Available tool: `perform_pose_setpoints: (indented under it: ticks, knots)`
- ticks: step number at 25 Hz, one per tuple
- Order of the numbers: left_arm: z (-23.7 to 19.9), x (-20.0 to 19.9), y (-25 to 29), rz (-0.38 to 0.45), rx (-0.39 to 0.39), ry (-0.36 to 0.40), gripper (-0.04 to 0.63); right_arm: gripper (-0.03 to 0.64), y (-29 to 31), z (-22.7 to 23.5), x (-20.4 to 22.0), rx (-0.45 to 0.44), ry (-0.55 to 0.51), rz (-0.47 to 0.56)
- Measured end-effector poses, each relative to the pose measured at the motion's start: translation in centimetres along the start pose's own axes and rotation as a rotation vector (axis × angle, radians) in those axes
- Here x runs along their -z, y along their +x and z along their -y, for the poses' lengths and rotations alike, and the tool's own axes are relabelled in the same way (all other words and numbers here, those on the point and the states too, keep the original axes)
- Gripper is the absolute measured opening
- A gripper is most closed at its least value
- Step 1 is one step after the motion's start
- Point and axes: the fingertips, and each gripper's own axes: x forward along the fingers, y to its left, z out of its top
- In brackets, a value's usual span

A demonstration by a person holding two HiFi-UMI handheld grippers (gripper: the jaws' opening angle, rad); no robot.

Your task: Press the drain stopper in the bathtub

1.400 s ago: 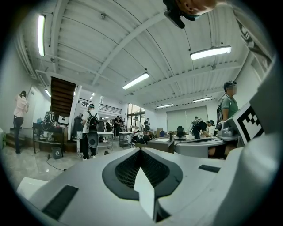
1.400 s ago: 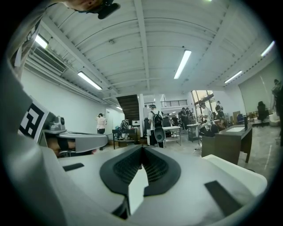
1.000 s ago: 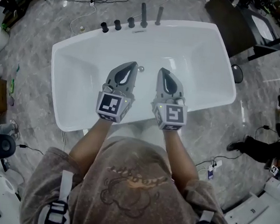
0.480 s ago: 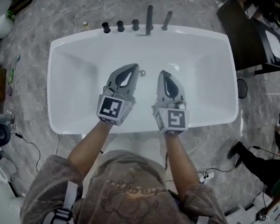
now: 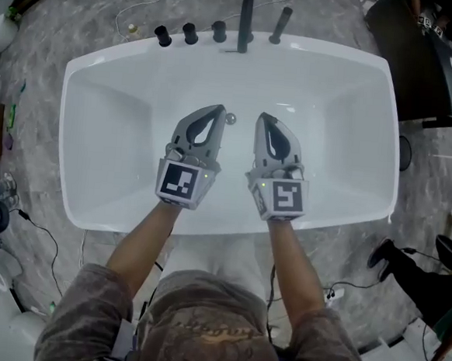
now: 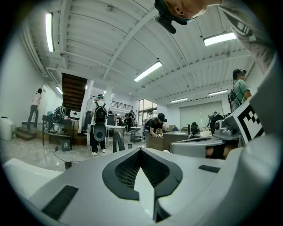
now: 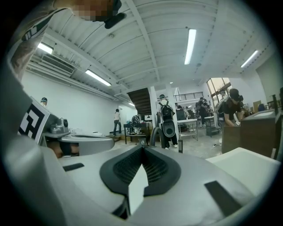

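A white bathtub [image 5: 69,173] lies below me in the head view. Its small chrome drain stopper [image 5: 231,119] sits on the tub floor near the middle. My left gripper [image 5: 215,109] hangs over the tub with its jaws shut and empty, its tip just left of the stopper. My right gripper [image 5: 262,118] is beside it, also shut and empty, its tip a little right of the stopper. In the left gripper view my left gripper [image 6: 140,151] points level across a workshop, as my right gripper [image 7: 142,148] does in the right gripper view; neither view shows the tub floor.
Black tap knobs [image 5: 189,33], a tall spout [image 5: 246,14] and a hand shower [image 5: 280,23] line the tub's far rim. A dark table [image 5: 441,64] stands at the right. Cables run over the marble floor [image 5: 45,52]. A person's shoe [image 5: 382,253] lies right of the tub.
The head view has shifted forward over the tub, which now fills more of the picture. Both grippers stay shut, side by side over the tub's middle.
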Motion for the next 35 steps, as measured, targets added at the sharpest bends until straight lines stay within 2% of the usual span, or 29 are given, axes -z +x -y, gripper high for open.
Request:
perform_pose_setpoints:
  ticks: [12, 20, 26, 35]
  knots:
    - [-3.4, 10.8, 5.6, -0.025, -0.042, 0.008, 0.003, 0.003, 5.9, 4.0, 12.1, -0.003, 0.012, -0.049]
    - [-4.6, 19.4, 8.6, -0.040, -0.047, 0.009, 0.003, 0.003, 9.2, 6.2, 19.5, 0.000, 0.005, -0.046]
    - [-4.9, 25.8, 10.4, -0.060, -0.049, 0.008, 0.003, 0.003, 11.6, 7.2, 24.5, -0.014, 0.001, -0.033]
    - [-5.9, 32.9, 12.6, -0.078, -0.044, 0.002, 0.003, 0.003, 13.1, 6.8, 32.6, -0.027, 0.002, -0.075]
